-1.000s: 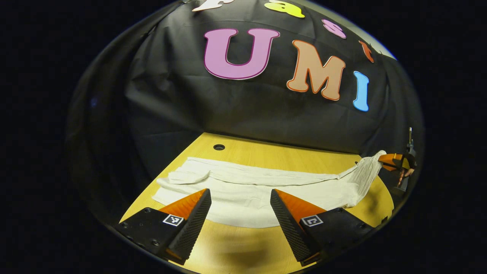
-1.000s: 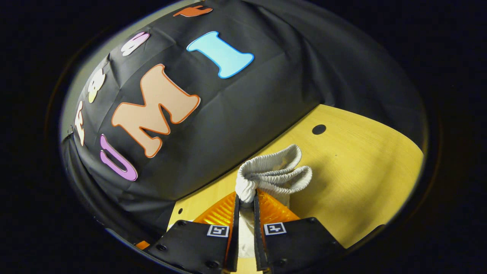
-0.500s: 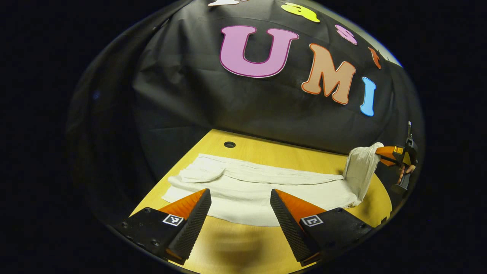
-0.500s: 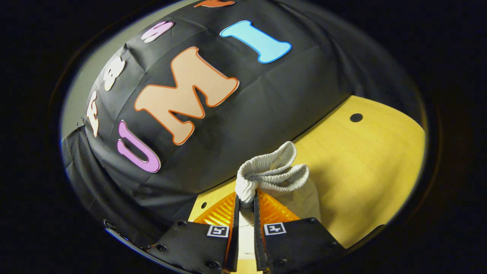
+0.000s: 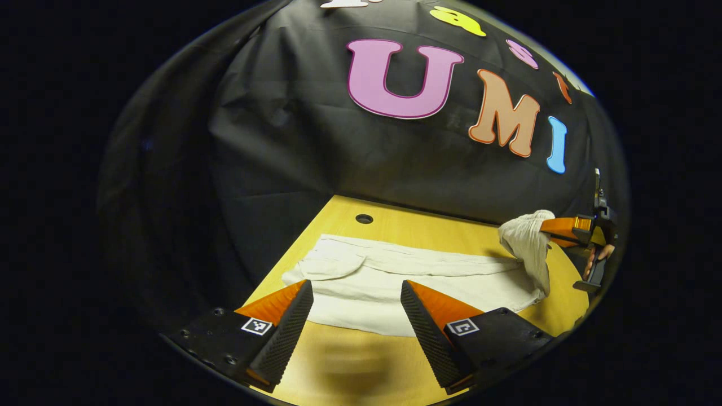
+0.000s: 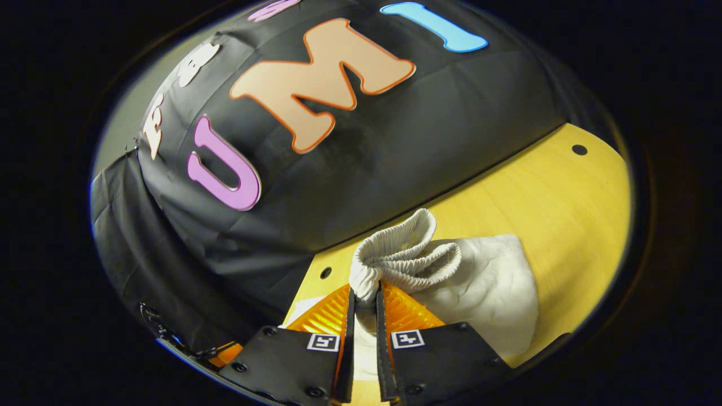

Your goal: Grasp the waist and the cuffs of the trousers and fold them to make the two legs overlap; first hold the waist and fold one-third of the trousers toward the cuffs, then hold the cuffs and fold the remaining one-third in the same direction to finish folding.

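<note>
A: Right gripper (image 6: 364, 296)?
B: Clamped on the elastic waistband (image 6: 403, 256) of the trousers (image 5: 395, 279). Both fingers (image 6: 330, 316) pressed against the bunched fabric, only a narrow strip of cloth between them. Waistband ruffled into folds just above the tips.

A: Seen from the left gripper view too?
B: Yes, at the far right edge (image 5: 550, 225), with a hand (image 5: 598, 256) on its handle. Waist end raised off the table (image 5: 350, 366), cloth hanging down from the tips in a crumpled drape.

A: Left gripper (image 5: 356, 307)?
B: Spread wide, nothing between the fingers. Poised above the near edge of the trousers, a blurred shadow on the wood underneath. Contact with the cloth: cannot tell.

A: Lay of the trousers?
B: White, stretched lengthwise across the yellow wooden table, flat for most of the length. Cuff end at the left in the left gripper view, with a small fold of fabric there. Waist end lifted at the right. In the right gripper view, a rounded lobe of white cloth spilling right of the waistband onto the wood.

A: Other fixtures?
B: Round hole (image 5: 364, 218) in the tabletop beyond the cuff end, near the black cloth wall (image 5: 316, 141). Another hole (image 6: 579, 149) far right in the right gripper view, and a small one (image 6: 325, 273) left of the waistband.
</note>
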Demonstrator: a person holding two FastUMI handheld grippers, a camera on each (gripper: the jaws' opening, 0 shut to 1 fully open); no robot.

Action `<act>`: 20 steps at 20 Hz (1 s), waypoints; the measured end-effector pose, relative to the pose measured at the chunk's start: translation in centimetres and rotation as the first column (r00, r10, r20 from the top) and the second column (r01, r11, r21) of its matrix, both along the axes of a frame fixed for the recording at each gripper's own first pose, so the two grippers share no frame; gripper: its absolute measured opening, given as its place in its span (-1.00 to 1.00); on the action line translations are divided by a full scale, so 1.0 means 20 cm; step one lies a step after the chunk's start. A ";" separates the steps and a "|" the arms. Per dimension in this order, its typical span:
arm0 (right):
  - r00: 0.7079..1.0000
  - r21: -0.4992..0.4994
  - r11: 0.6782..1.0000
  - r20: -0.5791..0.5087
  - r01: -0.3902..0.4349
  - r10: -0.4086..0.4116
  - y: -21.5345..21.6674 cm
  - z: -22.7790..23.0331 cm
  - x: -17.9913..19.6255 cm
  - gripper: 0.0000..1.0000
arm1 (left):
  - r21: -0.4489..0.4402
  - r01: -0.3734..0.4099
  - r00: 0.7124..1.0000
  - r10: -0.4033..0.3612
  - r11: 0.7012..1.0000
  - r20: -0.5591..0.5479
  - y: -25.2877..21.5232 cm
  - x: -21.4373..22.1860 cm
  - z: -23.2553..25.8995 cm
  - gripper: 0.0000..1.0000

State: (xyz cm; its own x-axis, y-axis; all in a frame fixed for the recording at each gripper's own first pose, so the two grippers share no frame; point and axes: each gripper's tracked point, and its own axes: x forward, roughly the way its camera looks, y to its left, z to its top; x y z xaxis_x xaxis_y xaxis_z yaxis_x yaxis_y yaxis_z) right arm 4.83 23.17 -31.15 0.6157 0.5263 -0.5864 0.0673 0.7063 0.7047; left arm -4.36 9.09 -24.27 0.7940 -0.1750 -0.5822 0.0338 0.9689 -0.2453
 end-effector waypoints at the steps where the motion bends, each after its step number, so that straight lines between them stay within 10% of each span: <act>1: 1.000 -0.010 1.000 -0.014 -0.021 0.020 0.06 -0.05 -0.02 -0.62 | 0.003 -0.001 1.000 0.001 1.000 -0.006 0.03 0.01 -0.02 0.91; 14: 0.969 -0.181 0.955 -0.119 -0.235 0.216 0.03 -0.07 -0.09 -0.40 | 0.020 0.049 0.996 -0.047 0.999 -0.073 0.24 0.23 -0.31 0.92; 18: 0.975 -0.230 0.948 -0.076 -0.222 0.209 -0.15 0.05 -0.06 0.80 | 0.008 0.082 0.993 -0.081 0.997 -0.088 0.28 0.31 -0.44 0.91; 20: 0.976 -0.257 0.941 -0.059 -0.219 0.211 -0.25 0.14 -0.06 0.92 | 0.012 0.102 0.990 -0.100 0.995 -0.097 0.30 0.36 -0.50 0.92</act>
